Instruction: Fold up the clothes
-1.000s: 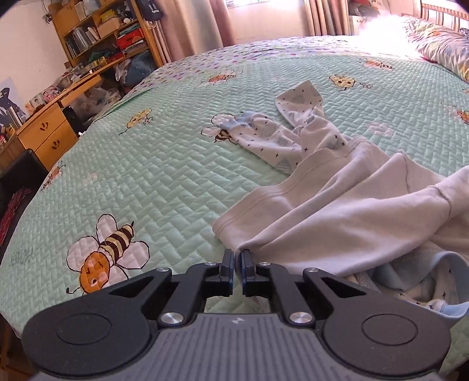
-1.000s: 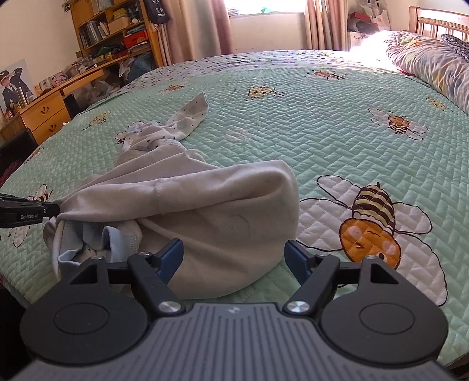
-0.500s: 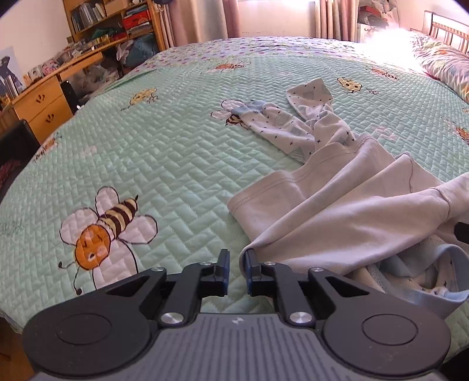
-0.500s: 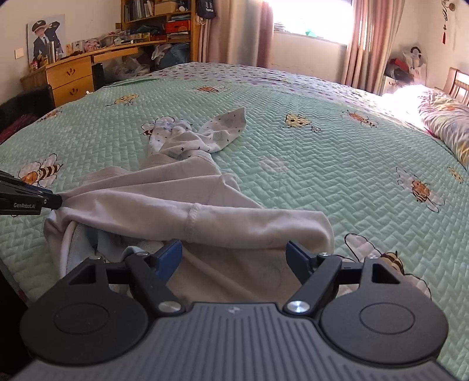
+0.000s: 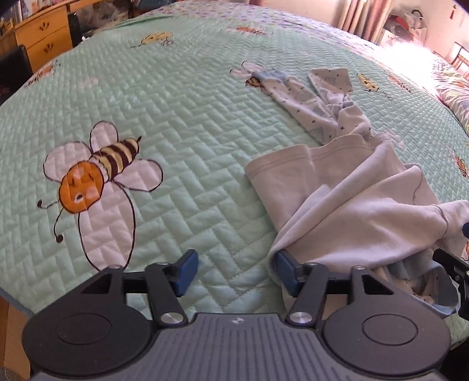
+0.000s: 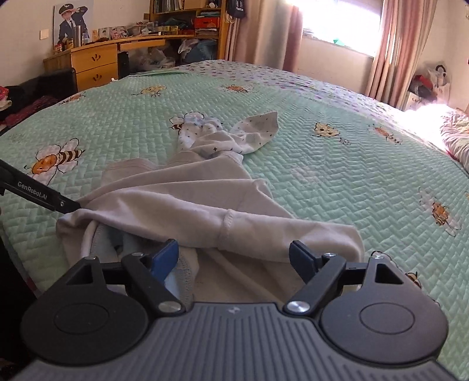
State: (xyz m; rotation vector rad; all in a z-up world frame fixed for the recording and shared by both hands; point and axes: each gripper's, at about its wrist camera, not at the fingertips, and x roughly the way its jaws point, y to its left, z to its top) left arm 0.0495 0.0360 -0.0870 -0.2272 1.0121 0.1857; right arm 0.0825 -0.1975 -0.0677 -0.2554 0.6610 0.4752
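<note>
A pale grey garment point(image 5: 351, 211) lies crumpled on the green bee-print quilt point(image 5: 190, 123), its hem spread toward the left. A star-patterned light garment point(image 5: 307, 99) lies twisted just beyond it. My left gripper point(image 5: 236, 272) is open at the garment's near-left corner, and the cloth edge rests against its right finger point(image 5: 285, 271). My right gripper point(image 6: 233, 260) is open low over the near fold of the grey garment point(image 6: 190, 205), with cloth lying between its fingers. In the right wrist view the left gripper point(image 6: 71, 205) shows from the side, its tip touching the garment's left edge.
The bed's near edge point(image 5: 17, 304) runs just below the left gripper. A wooden desk with drawers point(image 6: 93, 63) and a cluttered bookshelf point(image 6: 187, 20) stand beyond the bed's far left. Curtains point(image 6: 390, 44) and a pillow point(image 6: 457, 134) are at the far right.
My left gripper has opened and let go of the grey garment's corner, which now lies on the quilt. The right gripper stays open, and its view has swung left.
</note>
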